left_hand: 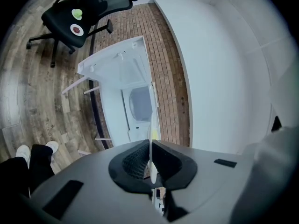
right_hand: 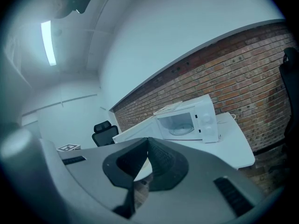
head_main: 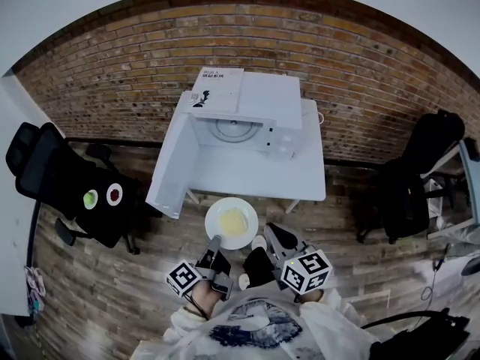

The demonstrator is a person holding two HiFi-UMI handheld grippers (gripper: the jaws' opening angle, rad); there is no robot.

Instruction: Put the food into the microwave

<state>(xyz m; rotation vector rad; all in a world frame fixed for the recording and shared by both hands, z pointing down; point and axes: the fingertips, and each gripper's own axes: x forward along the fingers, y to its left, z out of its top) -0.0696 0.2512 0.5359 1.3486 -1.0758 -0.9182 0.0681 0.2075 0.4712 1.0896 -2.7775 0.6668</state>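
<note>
Food (head_main: 233, 220), a pale yellow portion, lies in the middle of a white plate (head_main: 222, 210), and this plate I carry in front of me, not yet above the white table (head_main: 259, 177). My left gripper (head_main: 214, 244) is clamped on the plate's near left rim; in the left gripper view the rim (left_hand: 151, 162) stands as a thin white edge pressed between the two pads. My right gripper (head_main: 271, 234) is just beside the plate's right rim with its jaws brought together at the tips, and I see nothing between them in the right gripper view; if it touches the rim, I cannot tell. The relation that matters is this: the microwave (head_main: 259, 103) stands straight ahead of both grippers, at the far part of the table, with its mouth facing me. Its door (head_main: 171, 163) is swung open to the left, so it lies on the side of my left gripper, the one that bears the plate. I judge that the plate must go forward over the table, level, keeping right of the door's edge. The plate is round, so no turning is needed.
</note>
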